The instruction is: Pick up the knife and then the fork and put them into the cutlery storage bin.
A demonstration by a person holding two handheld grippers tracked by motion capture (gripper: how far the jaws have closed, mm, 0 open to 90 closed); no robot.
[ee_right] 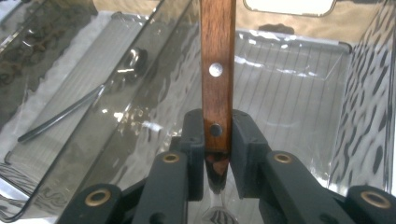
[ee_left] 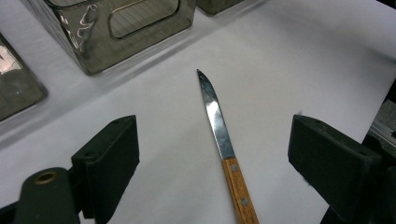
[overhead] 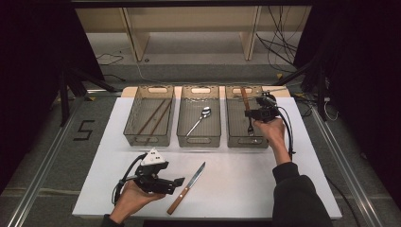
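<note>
The right gripper (ee_right: pixel 217 154) is clamped on a fork's (overhead: pixel 248 113) wooden handle over the right bin (overhead: pixel 235 138) at the table's far edge. The left gripper (ee_left: pixel 212 154), jaws wide and holding nothing, hovers over the knife (ee_left: pixel 224 149) near the front edge.

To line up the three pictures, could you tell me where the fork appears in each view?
High view: fork at upper right, in the right bin, held by the right gripper.
Right gripper view: its wooden handle rises up the centre from between the fingers.
Left gripper view: aimed at the knife on the table instead.
Shared landmark: the spoon, left of the fork in the high and right gripper views.
</note>
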